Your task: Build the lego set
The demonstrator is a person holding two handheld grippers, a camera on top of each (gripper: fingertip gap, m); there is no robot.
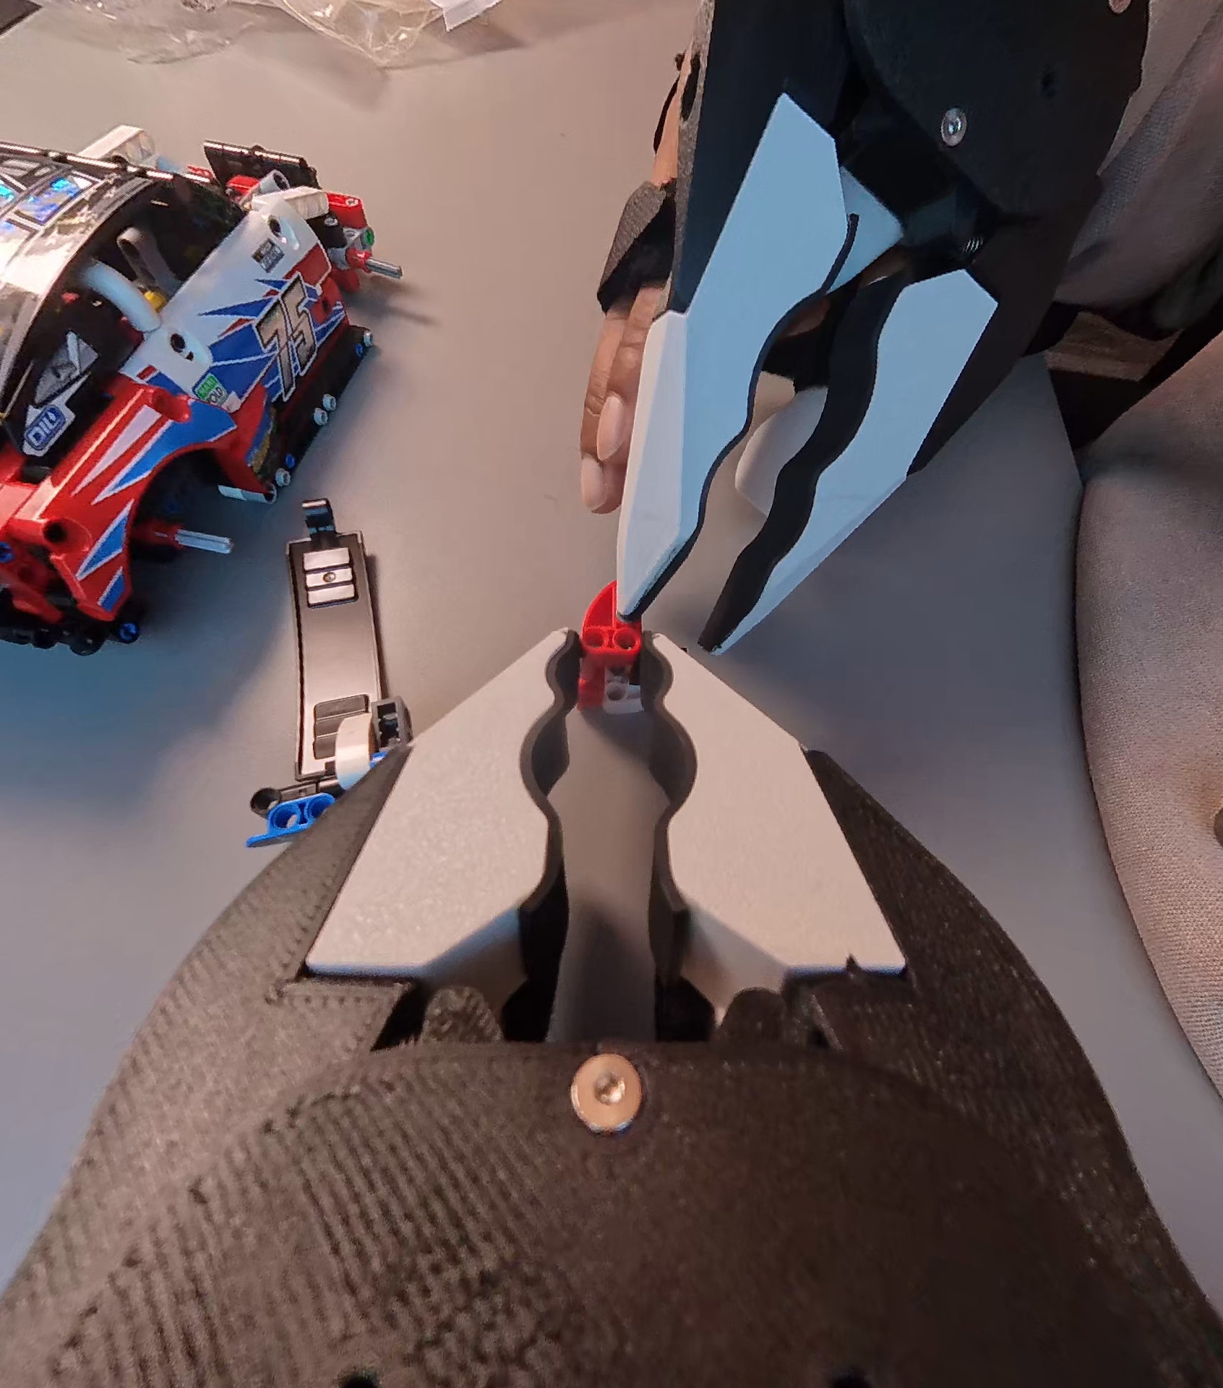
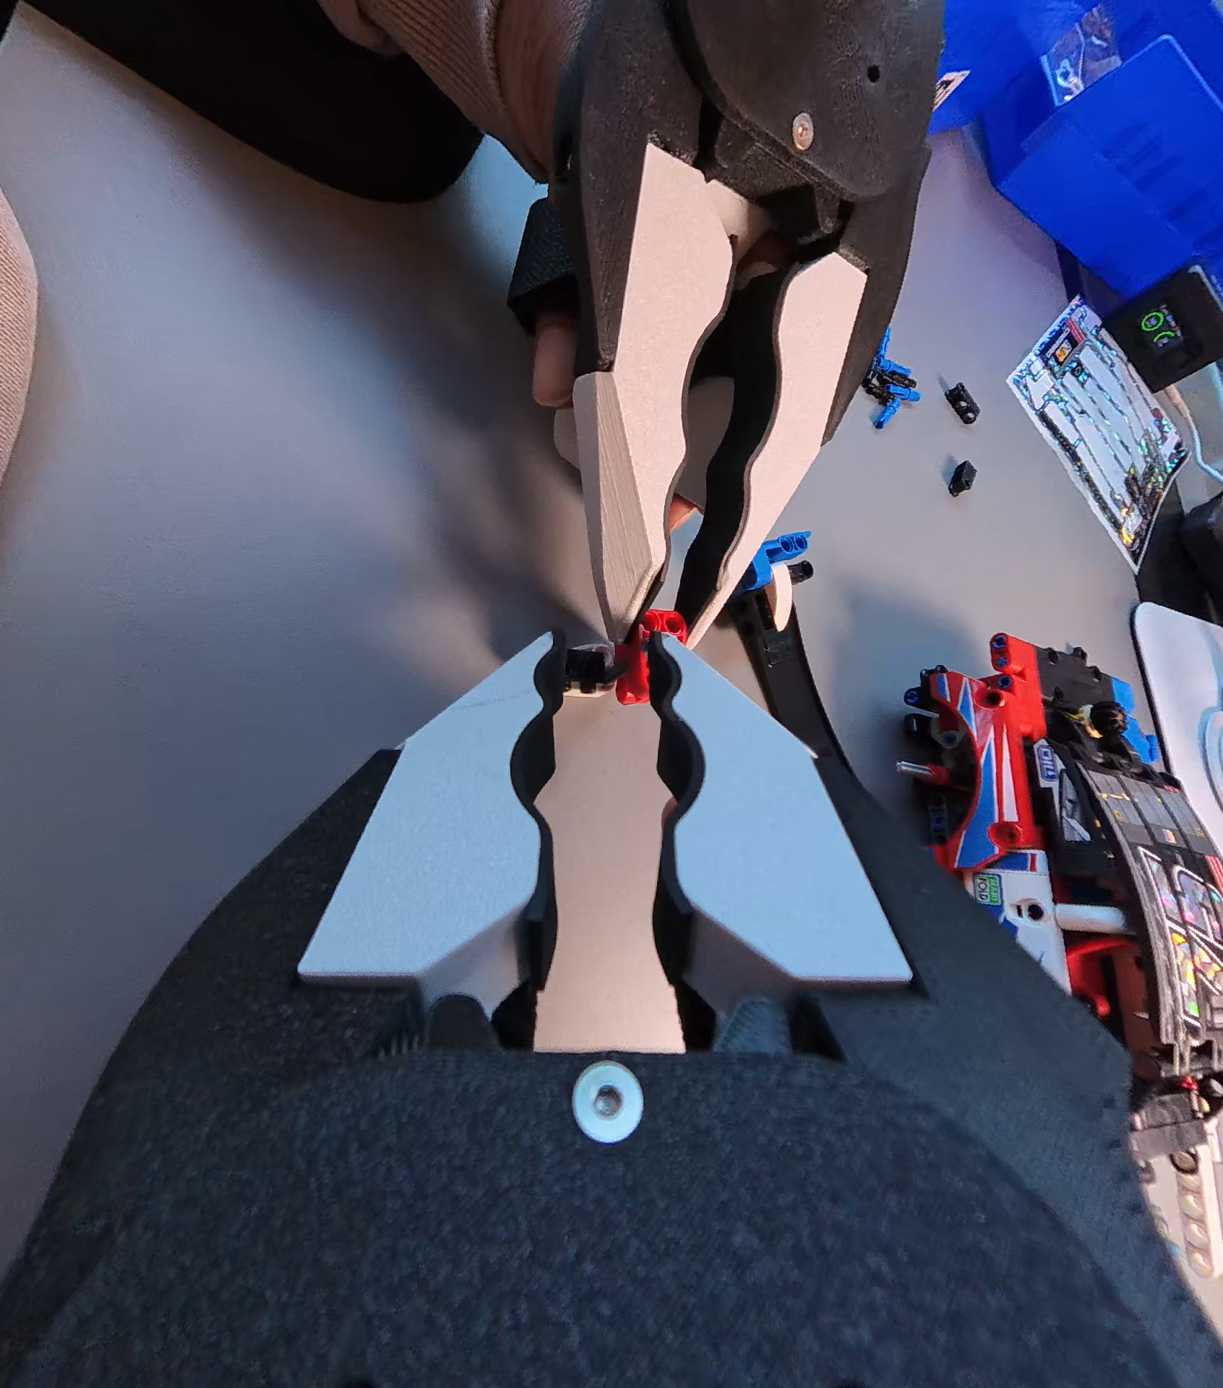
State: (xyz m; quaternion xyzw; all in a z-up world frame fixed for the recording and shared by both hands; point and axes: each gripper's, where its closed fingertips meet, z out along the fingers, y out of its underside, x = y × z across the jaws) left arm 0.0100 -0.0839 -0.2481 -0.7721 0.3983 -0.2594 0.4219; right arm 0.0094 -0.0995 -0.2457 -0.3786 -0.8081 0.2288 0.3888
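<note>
- Left wrist view: my left gripper [image 1: 608, 661] jaws pinch the small red piece [image 1: 607, 661] above the desk [image 1: 488, 375].
- Right gripper [image 2: 605, 661] jaws spread, one fingertip touching the piece's top.
- I'd keep the left clamp steady, push squarely, avoid twisting.

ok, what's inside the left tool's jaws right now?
Small red lego piece pinched at the tips of the left tool, a white part against it. A finger of the right tool covers its top edge; how they join is hidden.
</note>
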